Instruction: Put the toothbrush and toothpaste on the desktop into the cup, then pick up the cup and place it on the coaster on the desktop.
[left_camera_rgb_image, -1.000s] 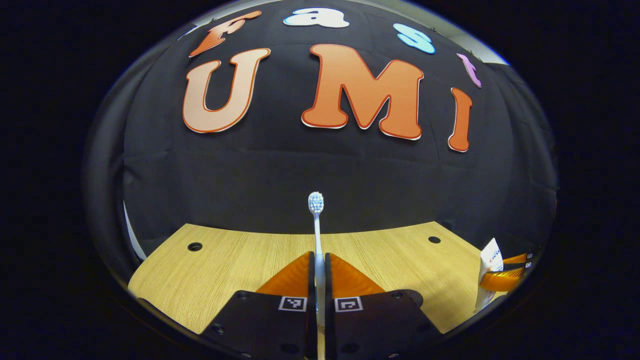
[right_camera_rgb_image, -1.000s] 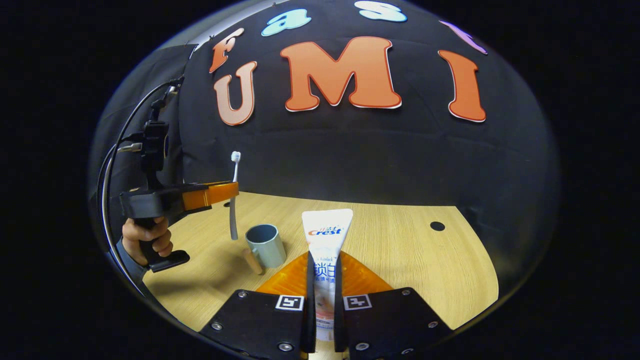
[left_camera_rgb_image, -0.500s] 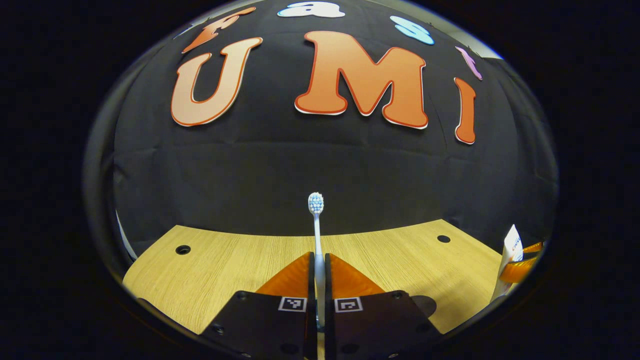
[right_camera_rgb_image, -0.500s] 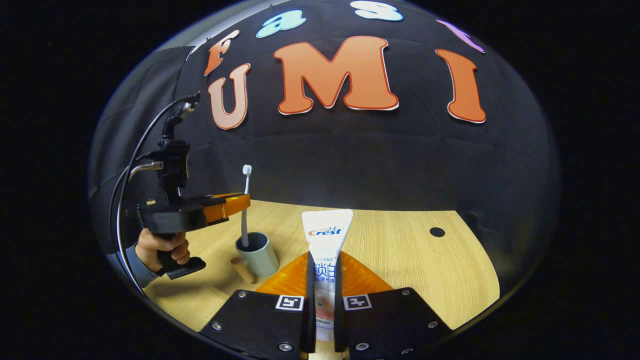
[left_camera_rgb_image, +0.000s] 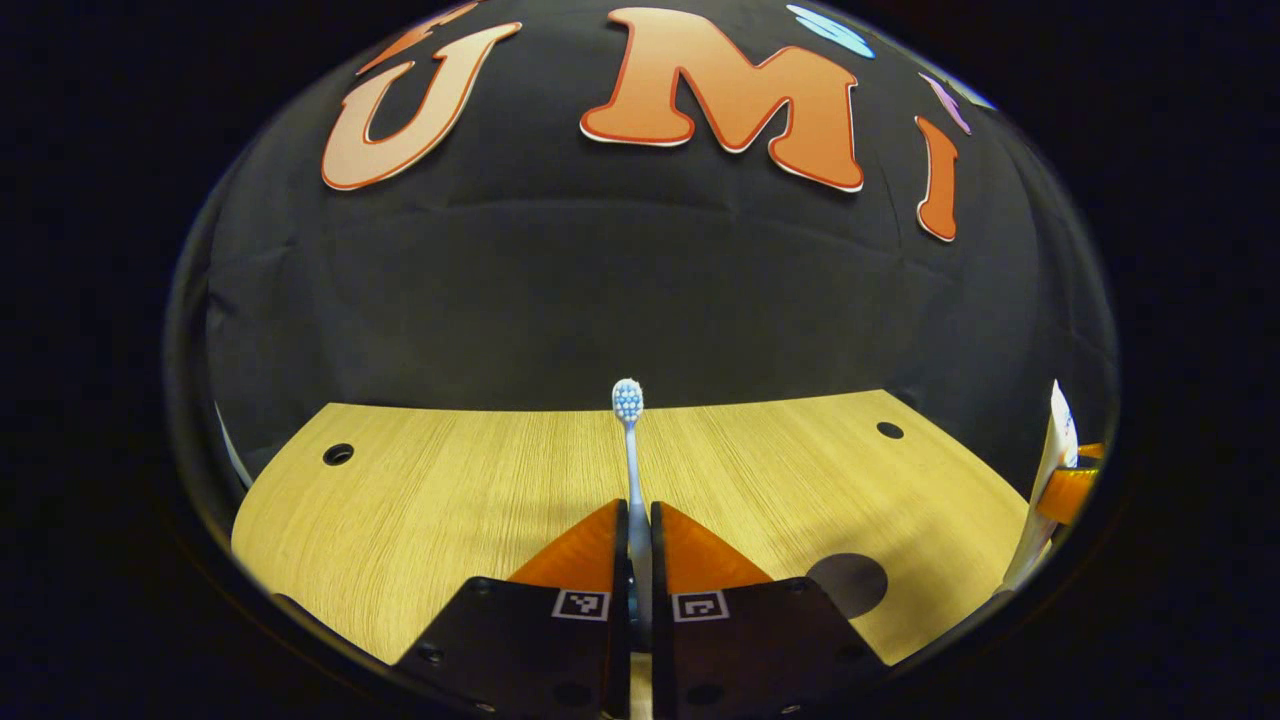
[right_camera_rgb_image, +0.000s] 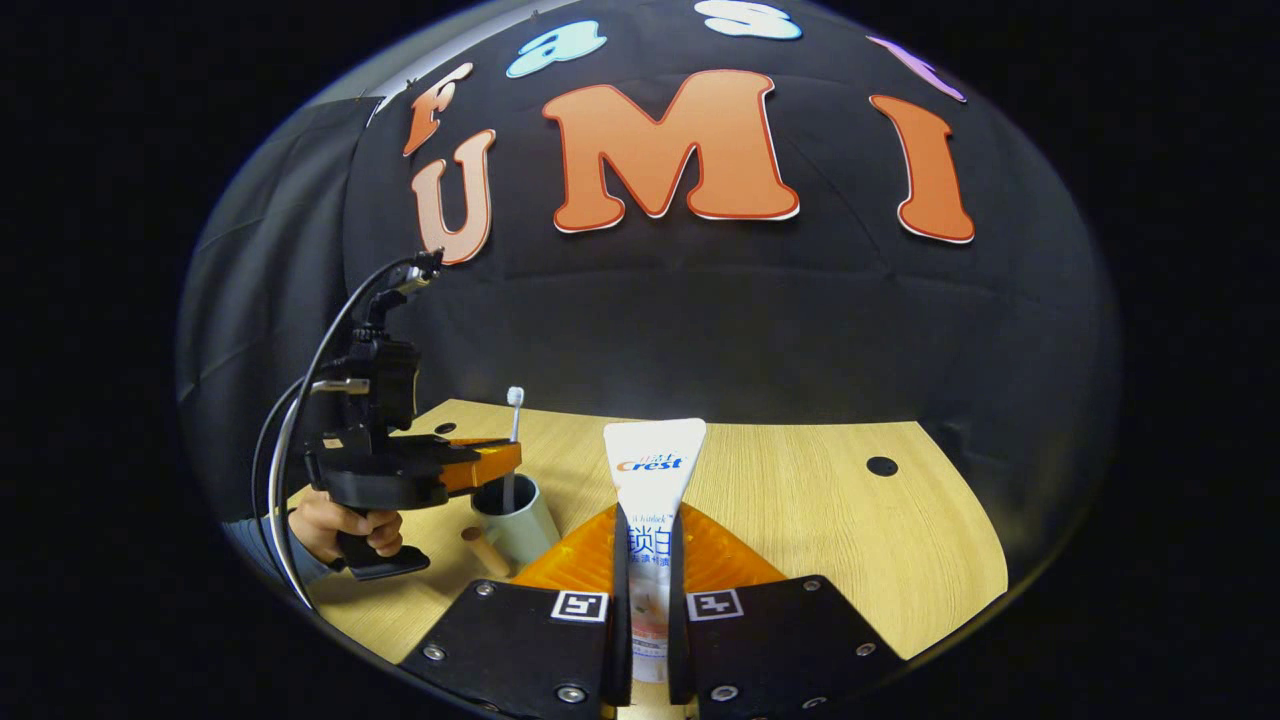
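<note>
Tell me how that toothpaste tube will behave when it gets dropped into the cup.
The toothpaste tube is flat and wide at its upper end, so it will probably lean on the rim. It looks soft, so the right gripper may dent it. The cup looks small and could tip.

A light wooden counter (right_camera_rgb_image: 800, 500) with round dark holes carries a grey-blue cup (right_camera_rgb_image: 520, 520) standing upright and a dark round coaster (left_camera_rgb_image: 846, 585) lying flat.
</note>
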